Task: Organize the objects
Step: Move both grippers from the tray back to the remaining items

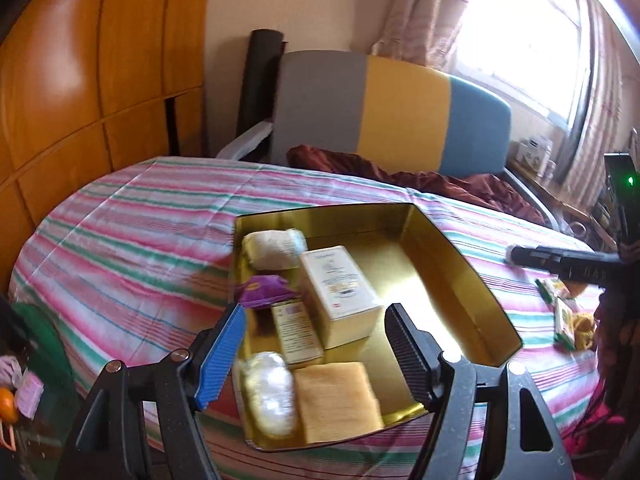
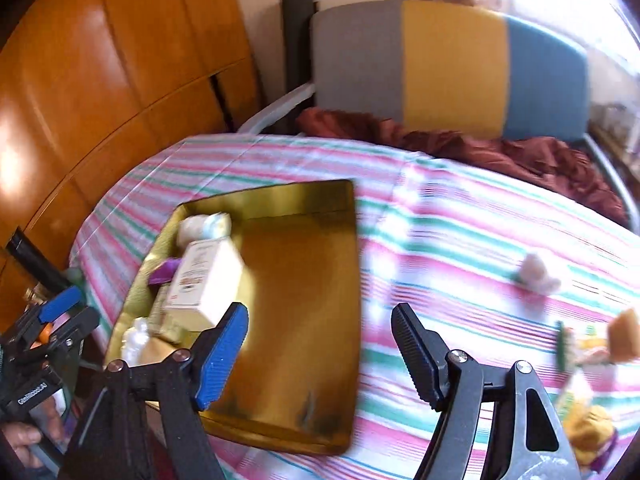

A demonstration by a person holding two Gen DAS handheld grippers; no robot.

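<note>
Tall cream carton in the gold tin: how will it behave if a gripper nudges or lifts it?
The cream carton stands upright and taller than its neighbours in the gold tin, so a high nudge would probably tip it. Flat cardboard faces look stiff and should suit parallel pads. Probably light, though its contents are hidden.

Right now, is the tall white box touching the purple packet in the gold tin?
Cannot tell. In the left wrist view the white box and purple packet look adjacent, but no contact or gap shows plainly.

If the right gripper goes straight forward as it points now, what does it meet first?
Probably the striped bedcover, just right of the gold tin. The right gripper is open and empty, though depth is unclear.
</note>
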